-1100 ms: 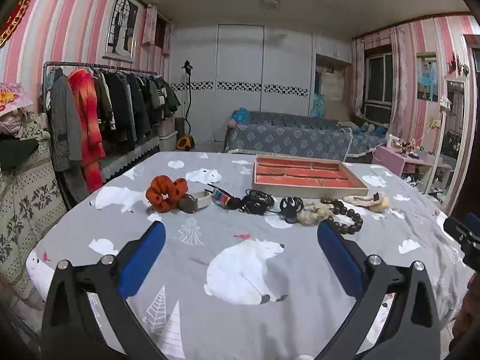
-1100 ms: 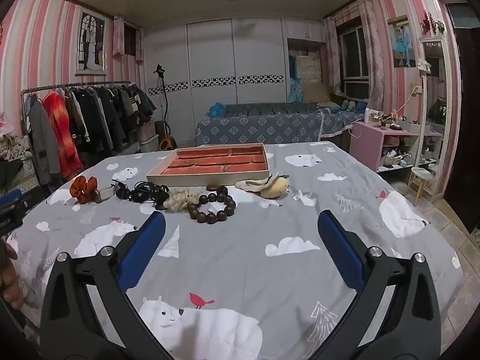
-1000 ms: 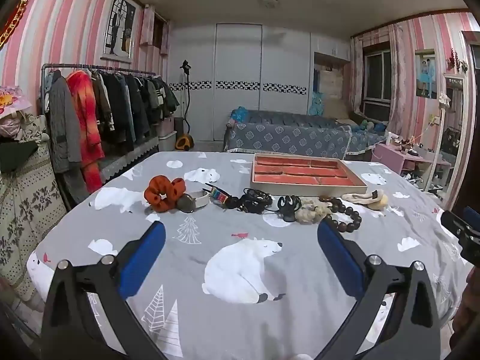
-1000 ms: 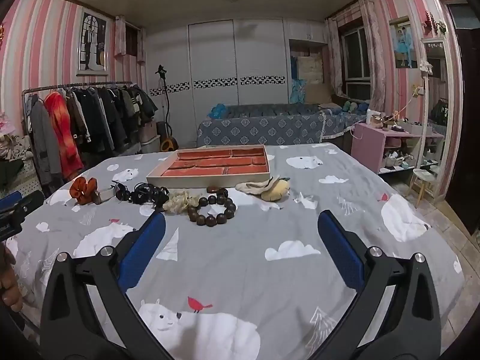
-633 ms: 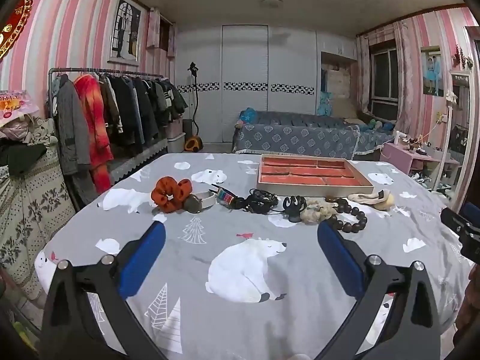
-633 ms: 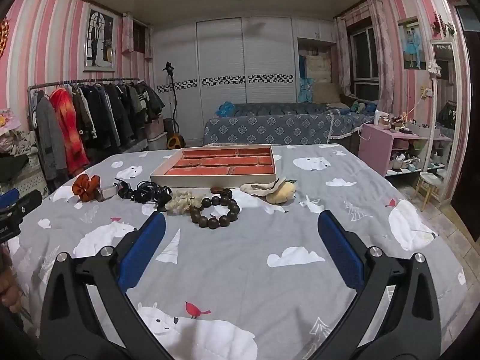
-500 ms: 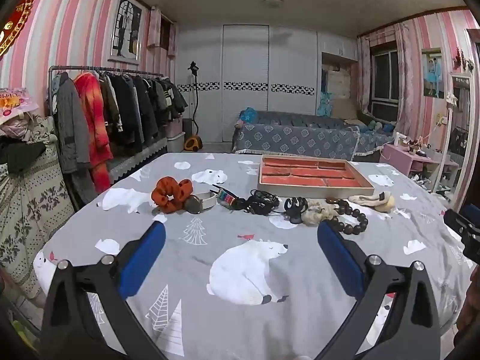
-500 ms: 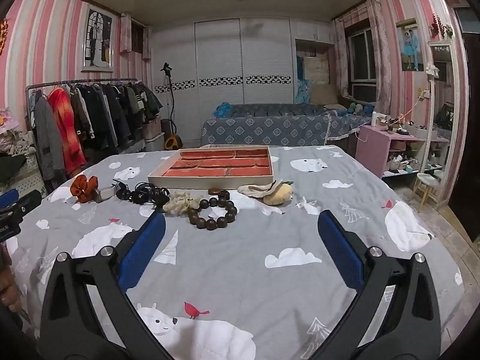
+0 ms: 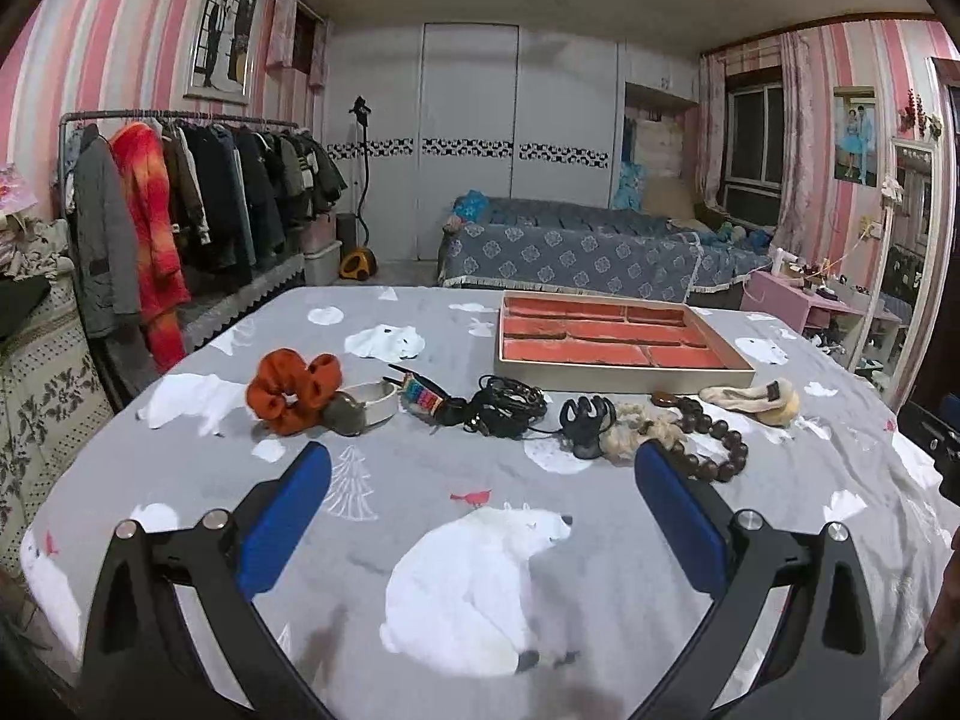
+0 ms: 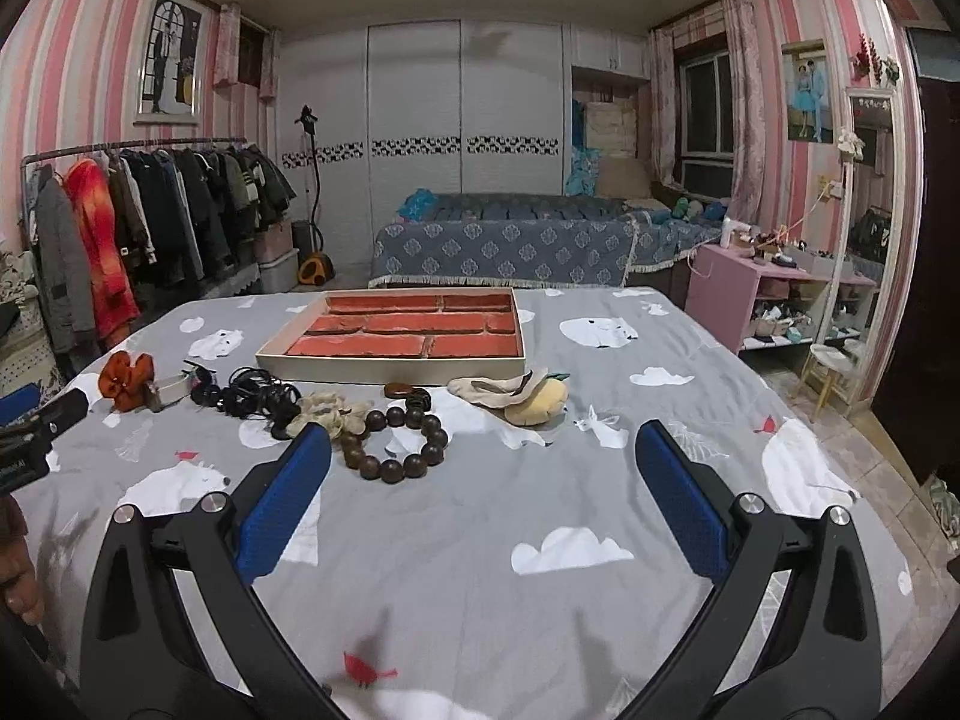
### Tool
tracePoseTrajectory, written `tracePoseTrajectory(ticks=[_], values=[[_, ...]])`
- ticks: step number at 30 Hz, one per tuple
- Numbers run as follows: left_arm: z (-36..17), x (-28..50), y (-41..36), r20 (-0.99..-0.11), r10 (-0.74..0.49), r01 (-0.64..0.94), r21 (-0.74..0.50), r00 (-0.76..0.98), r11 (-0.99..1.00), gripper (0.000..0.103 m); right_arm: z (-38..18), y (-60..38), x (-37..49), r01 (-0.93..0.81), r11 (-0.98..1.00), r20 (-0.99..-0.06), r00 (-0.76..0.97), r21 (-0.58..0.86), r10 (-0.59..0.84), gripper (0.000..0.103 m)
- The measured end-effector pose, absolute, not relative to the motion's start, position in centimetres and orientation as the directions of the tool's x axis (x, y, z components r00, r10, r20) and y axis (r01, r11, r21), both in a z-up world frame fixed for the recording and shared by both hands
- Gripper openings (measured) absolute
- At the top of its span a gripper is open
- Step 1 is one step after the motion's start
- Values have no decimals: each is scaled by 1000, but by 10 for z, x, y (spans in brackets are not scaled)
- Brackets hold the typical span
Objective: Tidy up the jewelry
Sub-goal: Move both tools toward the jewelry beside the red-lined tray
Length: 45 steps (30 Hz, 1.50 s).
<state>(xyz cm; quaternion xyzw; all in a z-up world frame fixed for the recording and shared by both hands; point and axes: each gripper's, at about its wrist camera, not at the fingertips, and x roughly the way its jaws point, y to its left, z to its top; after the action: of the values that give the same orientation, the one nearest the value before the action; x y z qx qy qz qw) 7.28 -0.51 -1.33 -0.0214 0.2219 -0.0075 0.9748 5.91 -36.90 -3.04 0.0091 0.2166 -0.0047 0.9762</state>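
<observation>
both my grippers, left [image 9: 483, 468] and right [image 10: 483, 468], fingers spread, empty; i'd close on bead bracelet [image 10: 396, 435] rim, carry to far tray [image 10: 396, 369].

pink striped walls [image 10: 66, 42] | white wardrobe [image 10: 462, 120] | clothes rack [image 9: 180, 192] | blue bed [image 10: 510, 246] | window [image 10: 708, 120]

I am in a home bedroom. Pink striped wallpaper [image 9: 138, 30] covers the walls, a bed with a blue patterned cover [image 9: 576, 252] stands by white sliding wardrobe doors [image 9: 468, 138], coats hang on a clothes rail [image 9: 180, 192], framed portraits [image 10: 807, 90] hang up, and a pink dressing table [image 10: 756, 294] stands beside a standing mirror [image 10: 867, 228].
</observation>
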Motion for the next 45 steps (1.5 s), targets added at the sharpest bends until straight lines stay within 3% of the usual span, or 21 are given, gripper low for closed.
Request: tracePoseTrajectory(ticks=[17, 45], values=[[-36, 146, 9, -458, -27, 4, -51, 888, 999, 99, -51, -357, 145, -4, 1000, -485, 874, -2, 3, 99], [-37, 158, 7, -475, -49, 30, -49, 878, 998, 99, -58, -357, 152, 1, 1000, -511, 860, -8, -5, 99]])
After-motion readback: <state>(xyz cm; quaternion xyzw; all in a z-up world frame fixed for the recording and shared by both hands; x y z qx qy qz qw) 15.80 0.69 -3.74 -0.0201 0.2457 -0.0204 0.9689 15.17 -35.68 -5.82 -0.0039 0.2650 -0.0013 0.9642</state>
